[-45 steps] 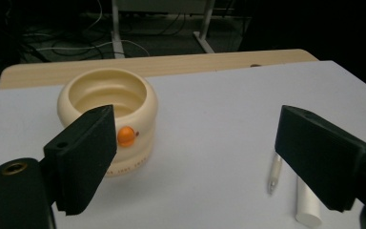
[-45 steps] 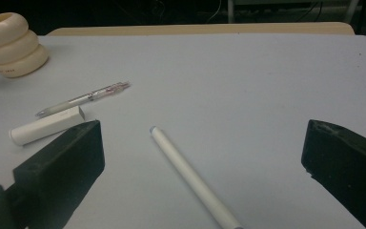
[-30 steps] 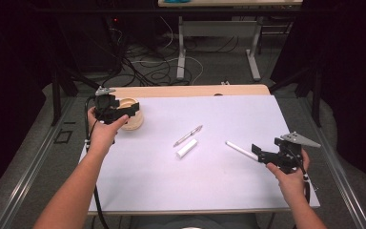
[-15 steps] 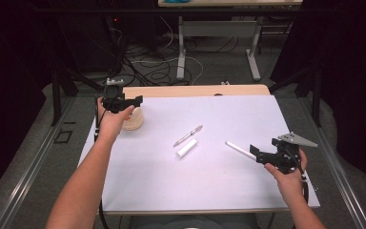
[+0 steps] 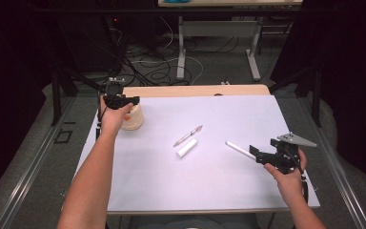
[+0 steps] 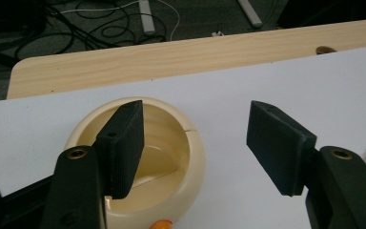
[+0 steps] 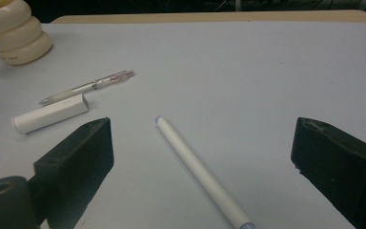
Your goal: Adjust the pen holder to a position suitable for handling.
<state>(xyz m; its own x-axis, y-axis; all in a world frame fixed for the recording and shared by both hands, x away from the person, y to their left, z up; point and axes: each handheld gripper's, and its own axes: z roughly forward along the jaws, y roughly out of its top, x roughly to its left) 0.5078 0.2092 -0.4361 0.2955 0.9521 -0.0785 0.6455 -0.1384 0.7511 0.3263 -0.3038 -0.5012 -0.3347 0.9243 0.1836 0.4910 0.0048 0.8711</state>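
Left gripper view: left claw (image 6: pixel 195 143) is seen open, jaws just closing, one inside the cream pot (image 6: pixel 171 157), nothing gripped yet. Since 1 s ago it was moved twd the pot's far side. Right claw (image 7: pixel 202 167) is held open over the white tube (image 7: pixel 200 174). No legible writing. White surface (image 5: pixel 219 181), dark room w/ floor cables (image 5: pixel 157 71).

The left hand (image 5: pixel 116 116) hides part of the cream holder (image 5: pixel 134 120)
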